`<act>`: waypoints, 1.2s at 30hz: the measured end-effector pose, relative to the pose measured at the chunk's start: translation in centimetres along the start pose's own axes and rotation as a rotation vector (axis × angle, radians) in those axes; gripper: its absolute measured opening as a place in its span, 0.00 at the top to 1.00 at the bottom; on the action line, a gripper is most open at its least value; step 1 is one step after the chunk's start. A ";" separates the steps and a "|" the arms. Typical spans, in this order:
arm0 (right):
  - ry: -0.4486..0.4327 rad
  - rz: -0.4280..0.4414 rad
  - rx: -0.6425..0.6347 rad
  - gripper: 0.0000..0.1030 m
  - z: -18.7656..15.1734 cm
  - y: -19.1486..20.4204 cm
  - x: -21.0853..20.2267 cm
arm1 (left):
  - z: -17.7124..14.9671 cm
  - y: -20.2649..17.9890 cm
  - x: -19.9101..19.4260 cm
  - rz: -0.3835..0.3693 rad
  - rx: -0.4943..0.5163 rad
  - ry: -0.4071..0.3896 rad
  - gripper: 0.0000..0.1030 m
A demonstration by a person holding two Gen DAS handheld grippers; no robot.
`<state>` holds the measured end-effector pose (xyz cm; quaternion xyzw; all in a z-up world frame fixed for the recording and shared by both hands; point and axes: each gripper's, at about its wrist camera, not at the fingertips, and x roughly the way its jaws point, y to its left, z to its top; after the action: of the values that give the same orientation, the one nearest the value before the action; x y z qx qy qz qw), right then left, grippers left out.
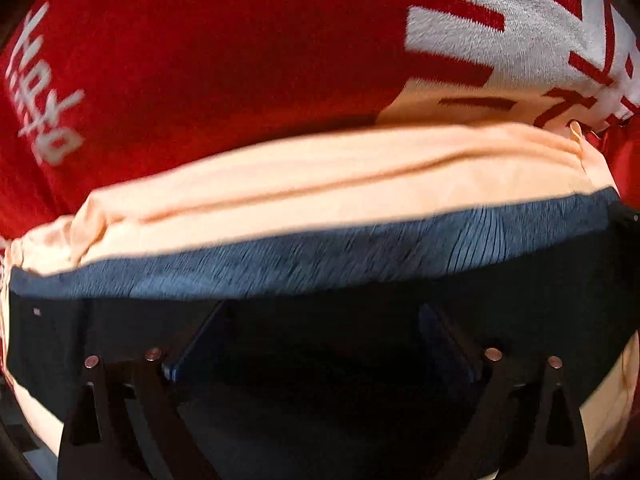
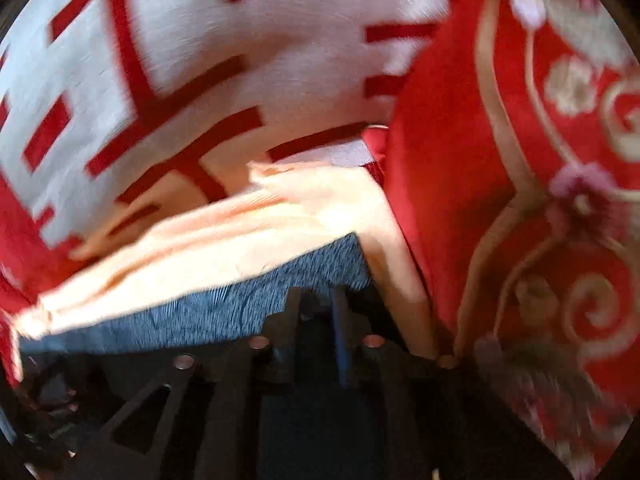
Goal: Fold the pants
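The pants (image 1: 320, 256) are dark blue-grey textured cloth, lying as a folded band on a peach cloth (image 1: 320, 184). My left gripper (image 1: 324, 312) points down over the near, shadowed part of the pants. Its jaws stand wide apart, and the blue pads (image 1: 192, 344) touch nothing that I can see. In the right wrist view the same pants (image 2: 240, 304) end at a corner just ahead of my right gripper (image 2: 318, 300). Its fingers stand a narrow gap apart above that edge, with no cloth visibly pinched. This view is blurred.
Everything lies on a red blanket (image 1: 200, 60) with large white characters (image 2: 200, 60) and white lettering (image 1: 44, 92). A red cushion with gold embroidery (image 2: 520, 160) rises close on the right of the pants.
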<state>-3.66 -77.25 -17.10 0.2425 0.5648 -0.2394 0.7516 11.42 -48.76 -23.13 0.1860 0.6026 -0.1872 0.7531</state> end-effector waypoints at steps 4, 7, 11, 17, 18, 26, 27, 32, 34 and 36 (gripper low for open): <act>0.004 0.013 0.030 0.50 -2.4 0.4 -2.1 | -1.7 0.8 -1.5 0.026 0.012 0.013 0.06; 0.048 0.042 0.052 0.50 -4.6 0.9 -3.0 | -3.4 2.3 -2.4 0.041 0.006 0.026 0.06; 0.108 0.082 0.063 0.50 -9.4 1.2 -4.4 | -6.2 6.4 -3.4 0.048 -0.046 0.044 0.06; 0.180 0.243 0.115 0.50 -14.3 4.7 -5.4 | -8.7 12.8 -4.6 0.056 -0.117 0.038 0.06; 0.188 0.276 0.119 0.50 -15.1 6.0 -5.5 | -8.9 13.6 -4.7 0.059 -0.118 0.032 0.06; 0.286 0.526 0.133 0.50 -20.3 18.7 -3.8 | -10.0 23.4 -5.4 0.102 -0.134 0.013 0.06; 0.306 0.558 0.141 0.50 -21.0 20.5 -3.3 | -10.3 24.9 -5.2 0.111 -0.138 0.016 0.06; 0.374 0.647 0.206 0.50 -25.1 26.2 -2.0 | -11.7 27.8 -4.4 0.148 -0.136 0.030 0.06; 0.378 0.672 0.224 0.50 -26.0 27.9 -1.6 | -12.0 29.2 -3.9 0.150 -0.144 0.035 0.06; 0.391 0.696 0.242 0.50 -26.3 29.3 -0.8 | -12.3 30.0 -3.5 0.152 -0.150 0.038 0.06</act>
<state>-4.59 -37.97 -20.03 0.5464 0.5489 0.0146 0.6324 15.59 -16.48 -20.59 0.1775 0.6135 -0.0803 0.7653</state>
